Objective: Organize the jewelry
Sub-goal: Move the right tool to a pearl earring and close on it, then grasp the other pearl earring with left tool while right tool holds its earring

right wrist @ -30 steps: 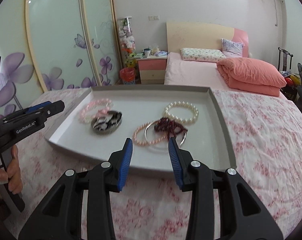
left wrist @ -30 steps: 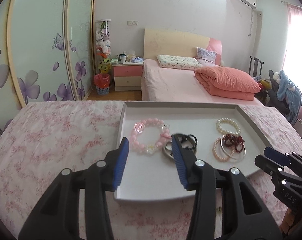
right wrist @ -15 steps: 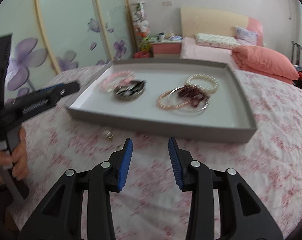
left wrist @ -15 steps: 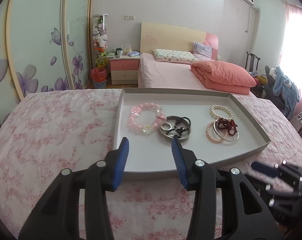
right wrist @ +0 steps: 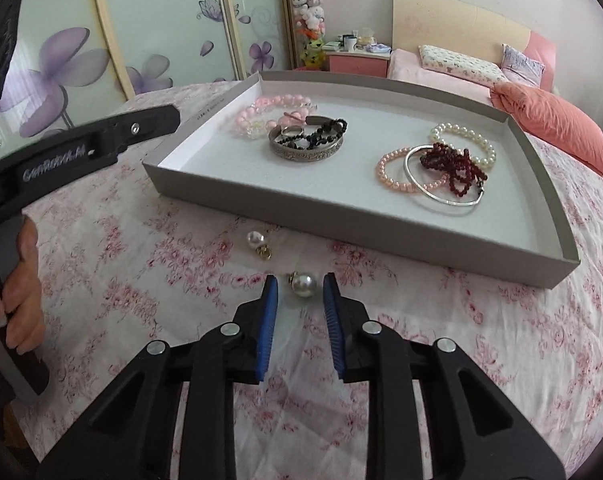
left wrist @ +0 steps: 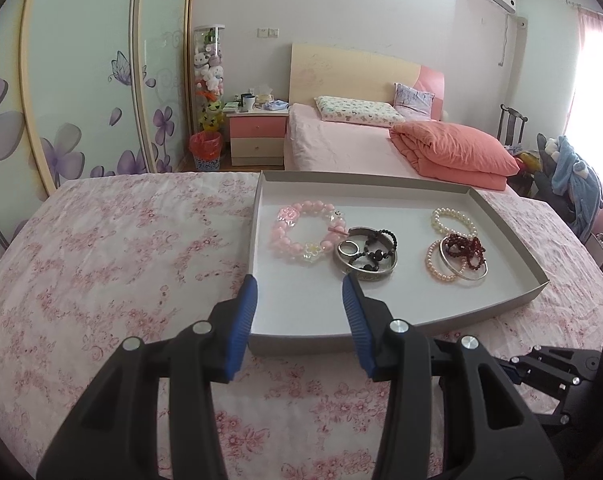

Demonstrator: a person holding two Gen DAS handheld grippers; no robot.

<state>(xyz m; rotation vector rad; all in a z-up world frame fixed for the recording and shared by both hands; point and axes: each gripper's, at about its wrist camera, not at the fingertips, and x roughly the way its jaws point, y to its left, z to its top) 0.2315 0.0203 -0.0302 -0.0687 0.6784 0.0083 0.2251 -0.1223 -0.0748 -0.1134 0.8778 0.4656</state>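
In the left wrist view, the left gripper (left wrist: 299, 296) is held with fingers spread and empty before the shallow grey cardboard tray (left wrist: 417, 190) of bracelets, while in the right wrist view the right gripper (right wrist: 300, 285), its fingers just closing yet apart, is seen straddling the round silver-grey pearl earring (right wrist: 303, 285) lying on the flowered bedspread (right wrist: 149, 280), gold clasp pointing away-left, so pinching shut is judged next.

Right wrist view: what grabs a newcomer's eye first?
The grey tray on the flowered bedspread, holding bracelets: pink beads far left, a white pearl one at right. Nearer, two pearl earrings lie on the cloth outside the tray; one sits between the pads of the right gripper, whose jaws have just been closing but do not yet touch it.
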